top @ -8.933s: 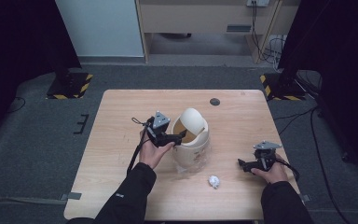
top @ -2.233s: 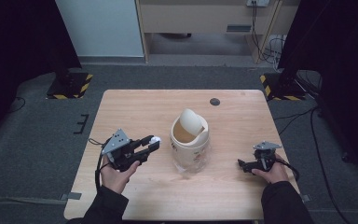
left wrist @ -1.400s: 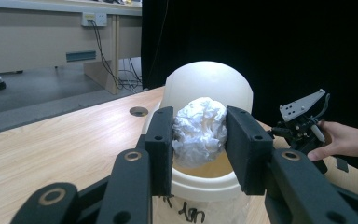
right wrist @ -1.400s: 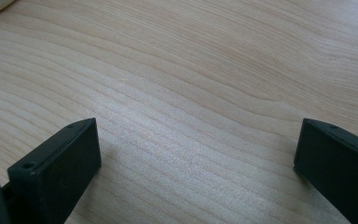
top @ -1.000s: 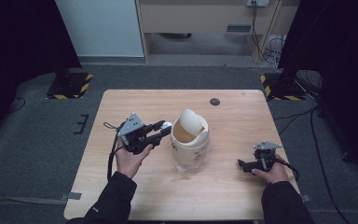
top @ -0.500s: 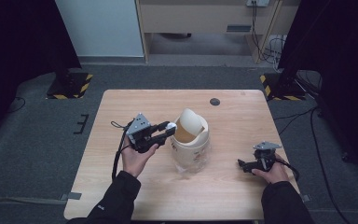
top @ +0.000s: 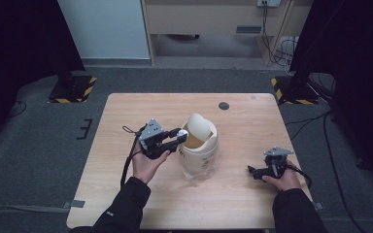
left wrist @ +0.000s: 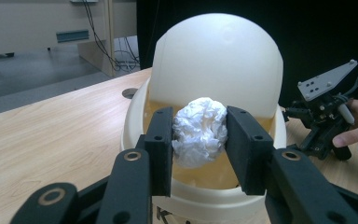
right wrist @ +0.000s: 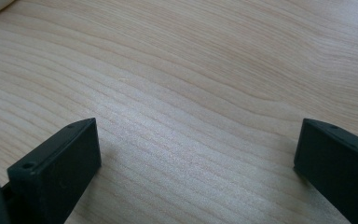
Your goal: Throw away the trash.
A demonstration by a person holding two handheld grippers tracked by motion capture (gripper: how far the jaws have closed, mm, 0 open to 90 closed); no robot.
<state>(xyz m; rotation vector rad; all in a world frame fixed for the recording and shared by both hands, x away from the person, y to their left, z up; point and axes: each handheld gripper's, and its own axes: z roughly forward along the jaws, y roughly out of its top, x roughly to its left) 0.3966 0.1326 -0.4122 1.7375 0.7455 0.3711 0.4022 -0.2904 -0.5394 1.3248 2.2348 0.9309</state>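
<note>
A crumpled white paper ball point(left wrist: 200, 130) is pinched between the two black jaws of my left gripper point(left wrist: 199, 135). It hangs right over the open mouth of a cream bin point(left wrist: 216, 60) with a tilted swing lid. In the high view the left gripper point(top: 178, 137) reaches to the bin point(top: 201, 155) at the table's middle, with the paper ball point(top: 184, 132) at the bin's left rim. My right gripper point(top: 252, 171) rests on the table at the right, jaws wide apart over bare wood point(right wrist: 196, 154) with nothing between them.
The wooden table point(top: 126, 121) has a small dark round disc point(top: 224, 106) near its far edge. A clear liner point(top: 194, 177) bulges at the bin's foot. The right gripper point(left wrist: 324, 116), held in a hand, stands beyond the bin in the left gripper view.
My left gripper has carried the paper ball rightward from the table's left up to the bin's opening. The right gripper has stayed where it was.
</note>
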